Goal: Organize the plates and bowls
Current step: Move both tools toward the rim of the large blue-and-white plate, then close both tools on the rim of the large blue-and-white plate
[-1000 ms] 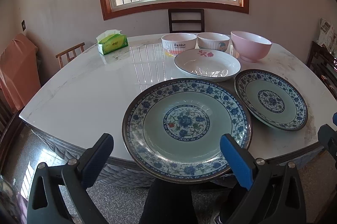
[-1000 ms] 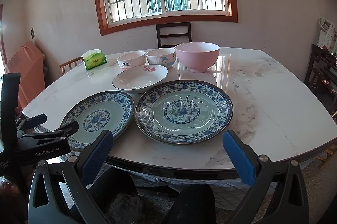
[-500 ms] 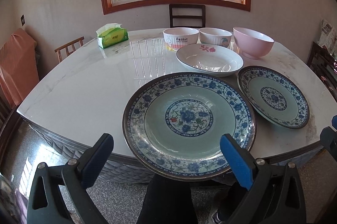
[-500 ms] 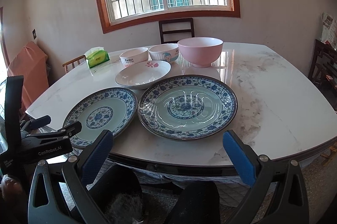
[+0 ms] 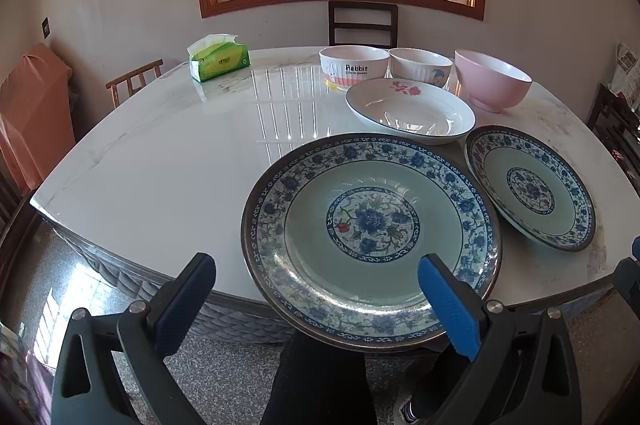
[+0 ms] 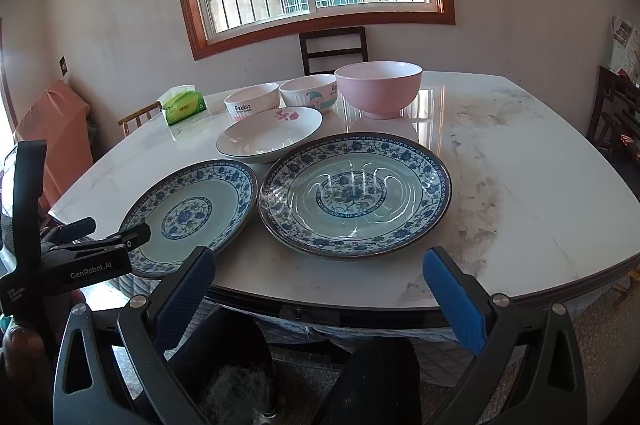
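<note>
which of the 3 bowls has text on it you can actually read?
The leftmost bowl: white, printed "Rabbit" with a small bunny figure. The middle bowl carries a cartoon figure with lettering too small to read, and the pink bowl on the right is plain.

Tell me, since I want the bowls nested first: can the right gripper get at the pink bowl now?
Probably not directly: the pink bowl sits behind the large blue-patterned plate, so the open right gripper would need to pass over it.

- Marble-look table [image 5: 168, 161], polished and glossy, mirrors the window bars.
- Blue-patterned plates [image 5: 370, 239], glazed ceramic, shiny.
- Pink bowl [image 6: 378, 89], smooth with a soft sheen.
- Gripper pads [image 6: 454, 299], textured blue rubber on matt black plastic.
</note>
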`<action>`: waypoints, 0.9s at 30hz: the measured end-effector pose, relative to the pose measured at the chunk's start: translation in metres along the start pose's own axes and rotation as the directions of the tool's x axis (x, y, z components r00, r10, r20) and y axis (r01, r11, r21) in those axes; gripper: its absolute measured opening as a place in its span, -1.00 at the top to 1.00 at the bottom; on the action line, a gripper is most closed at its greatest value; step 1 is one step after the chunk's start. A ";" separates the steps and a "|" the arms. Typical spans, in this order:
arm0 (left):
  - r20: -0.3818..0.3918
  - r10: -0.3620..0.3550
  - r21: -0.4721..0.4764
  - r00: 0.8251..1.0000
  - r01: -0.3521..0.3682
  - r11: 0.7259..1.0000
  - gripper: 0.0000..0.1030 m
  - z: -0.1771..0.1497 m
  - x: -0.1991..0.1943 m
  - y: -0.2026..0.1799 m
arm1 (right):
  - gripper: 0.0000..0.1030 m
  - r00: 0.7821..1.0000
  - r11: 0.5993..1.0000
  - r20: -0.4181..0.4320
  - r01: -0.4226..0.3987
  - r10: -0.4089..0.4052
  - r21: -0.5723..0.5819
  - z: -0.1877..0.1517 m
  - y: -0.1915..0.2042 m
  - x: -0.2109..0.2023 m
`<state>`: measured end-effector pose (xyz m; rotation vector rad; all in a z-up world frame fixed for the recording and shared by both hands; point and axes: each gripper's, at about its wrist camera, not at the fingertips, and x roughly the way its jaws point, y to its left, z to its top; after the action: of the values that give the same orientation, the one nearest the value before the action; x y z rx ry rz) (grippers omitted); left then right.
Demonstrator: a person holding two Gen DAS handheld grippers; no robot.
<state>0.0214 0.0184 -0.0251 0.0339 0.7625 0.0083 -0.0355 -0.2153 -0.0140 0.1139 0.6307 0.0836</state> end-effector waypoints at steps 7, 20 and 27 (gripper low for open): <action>-0.014 -0.016 -0.003 1.000 0.016 1.000 -1.00 0.004 0.006 0.002 | -1.00 1.000 1.000 -0.001 -0.007 0.007 -0.003 -0.001 0.000 0.000; -0.044 -0.059 0.001 0.997 0.059 0.998 -1.00 0.007 0.016 0.006 | -0.97 0.992 0.993 -0.045 -0.114 0.116 0.035 0.002 0.003 0.011; -0.045 -0.076 -0.009 0.996 0.075 0.997 -1.00 0.012 0.018 0.015 | -0.34 0.941 0.951 -0.143 -0.298 0.307 0.084 0.007 0.025 0.036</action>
<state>0.0434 0.0334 -0.0282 -0.0020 0.8082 -0.0604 -0.0032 -0.1866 -0.0257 0.2658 0.7678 0.3742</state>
